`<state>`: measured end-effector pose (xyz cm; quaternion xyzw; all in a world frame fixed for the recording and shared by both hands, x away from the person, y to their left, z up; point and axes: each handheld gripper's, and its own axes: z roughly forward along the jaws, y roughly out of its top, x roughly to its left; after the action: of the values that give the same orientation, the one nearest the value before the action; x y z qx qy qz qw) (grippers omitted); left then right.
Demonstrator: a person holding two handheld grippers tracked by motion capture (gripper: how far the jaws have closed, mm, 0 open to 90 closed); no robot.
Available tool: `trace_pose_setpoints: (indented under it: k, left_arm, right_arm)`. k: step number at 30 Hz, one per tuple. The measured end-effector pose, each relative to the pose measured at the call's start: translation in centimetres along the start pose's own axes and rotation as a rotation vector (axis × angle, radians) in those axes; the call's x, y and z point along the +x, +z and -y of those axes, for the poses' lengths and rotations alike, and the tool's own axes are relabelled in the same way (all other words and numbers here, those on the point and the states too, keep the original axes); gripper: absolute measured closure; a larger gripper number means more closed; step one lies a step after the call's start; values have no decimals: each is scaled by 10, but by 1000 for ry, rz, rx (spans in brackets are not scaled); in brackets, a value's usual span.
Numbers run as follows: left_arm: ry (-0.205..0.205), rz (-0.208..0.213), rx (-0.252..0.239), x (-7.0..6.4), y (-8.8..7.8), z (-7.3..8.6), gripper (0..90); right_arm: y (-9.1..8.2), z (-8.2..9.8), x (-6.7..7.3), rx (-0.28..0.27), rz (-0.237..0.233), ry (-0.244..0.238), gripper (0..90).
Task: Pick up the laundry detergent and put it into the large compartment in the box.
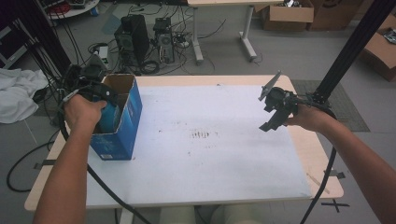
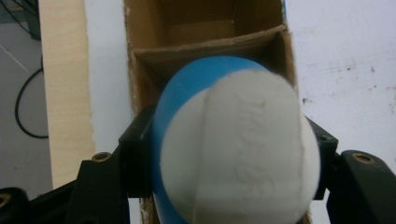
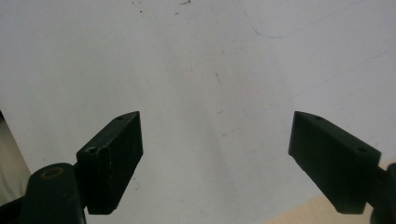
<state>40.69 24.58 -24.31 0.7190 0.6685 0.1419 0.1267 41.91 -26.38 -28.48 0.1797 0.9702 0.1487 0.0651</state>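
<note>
Blue-and-white ball (image 2: 233,149) clamped between left gripper (image 2: 229,154) fingers (image 2: 137,154), pressed on both sides. Ball sits at the open top of the blue box (image 1: 123,119), just over its cardboard interior with a divider (image 2: 205,44) visible inside. In the high view the ball (image 1: 109,116) shows as a blue patch inside the box mouth, left hand (image 1: 81,112) around the gripper body. Box stands upright at the bench's (image 1: 210,158) left edge, white surface with faint scuffs.

Right gripper (image 1: 275,109) held above the bench near its right side, well apart from the box, right hand (image 1: 310,116) behind it. Its fingers (image 3: 112,158) spread wide, nothing between them, white bench below.

Floor beyond: PC towers (image 1: 133,39), cables, cardboard boxes (image 1: 287,16).
</note>
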Motion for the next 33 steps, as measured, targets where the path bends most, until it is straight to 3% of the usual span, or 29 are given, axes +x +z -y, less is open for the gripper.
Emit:
trace_pose_setpoints:
  k: [15, 33]
  left_arm:
    - [10, -1, 59, 1, 32, 10, 380]
    - [30, 1, 89, -1, 41, 10, 379]
  right_arm:
    - [4, 0, -2, 2, -7, 2, 180]
    - [6, 3, -4, 5, -10, 15, 181]
